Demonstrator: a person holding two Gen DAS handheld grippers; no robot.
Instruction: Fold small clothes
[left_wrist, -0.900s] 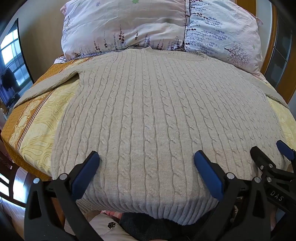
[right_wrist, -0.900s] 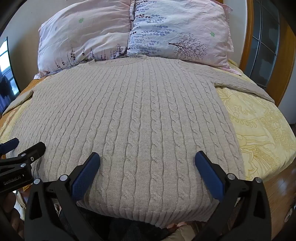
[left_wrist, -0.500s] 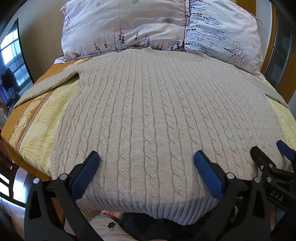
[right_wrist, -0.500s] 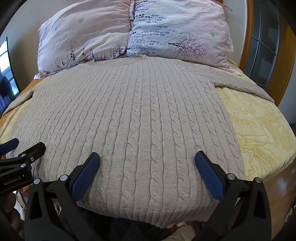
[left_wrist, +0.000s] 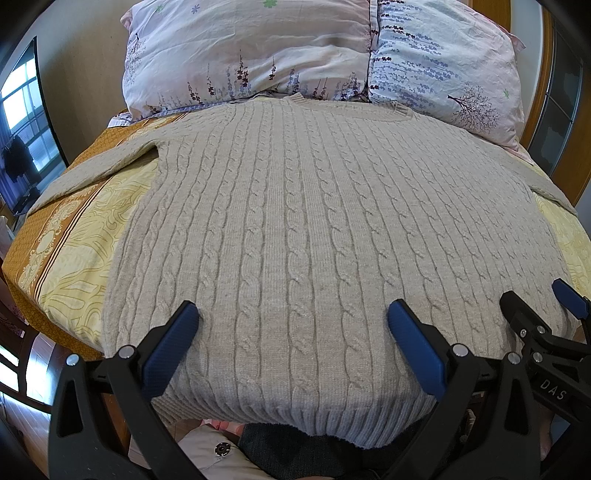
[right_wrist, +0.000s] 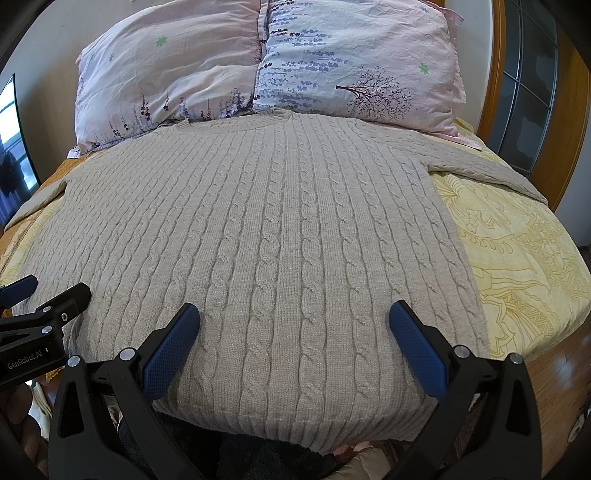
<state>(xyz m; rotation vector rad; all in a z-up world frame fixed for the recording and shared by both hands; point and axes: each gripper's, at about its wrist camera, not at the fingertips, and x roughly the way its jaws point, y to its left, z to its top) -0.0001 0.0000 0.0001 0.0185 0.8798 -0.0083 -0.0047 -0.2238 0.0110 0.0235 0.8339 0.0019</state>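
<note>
A beige cable-knit sweater (left_wrist: 314, 229) lies flat on the bed, collar toward the pillows, hem at the near edge; it also shows in the right wrist view (right_wrist: 280, 240). Its sleeves spread out to the left (left_wrist: 92, 173) and right (right_wrist: 491, 166). My left gripper (left_wrist: 291, 317) is open and empty, hovering over the left part of the hem. My right gripper (right_wrist: 293, 317) is open and empty over the right part of the hem. Each gripper shows at the edge of the other's view: the right one (left_wrist: 546, 306) and the left one (right_wrist: 40, 295).
The bed has a yellow patterned bedspread (right_wrist: 517, 251) with an orange border (left_wrist: 29, 236). Two floral pillows (left_wrist: 251, 55) (right_wrist: 354, 62) lean at the head. A wooden headboard and glass door (right_wrist: 532, 81) stand at the right. A window (left_wrist: 22, 110) is at the left.
</note>
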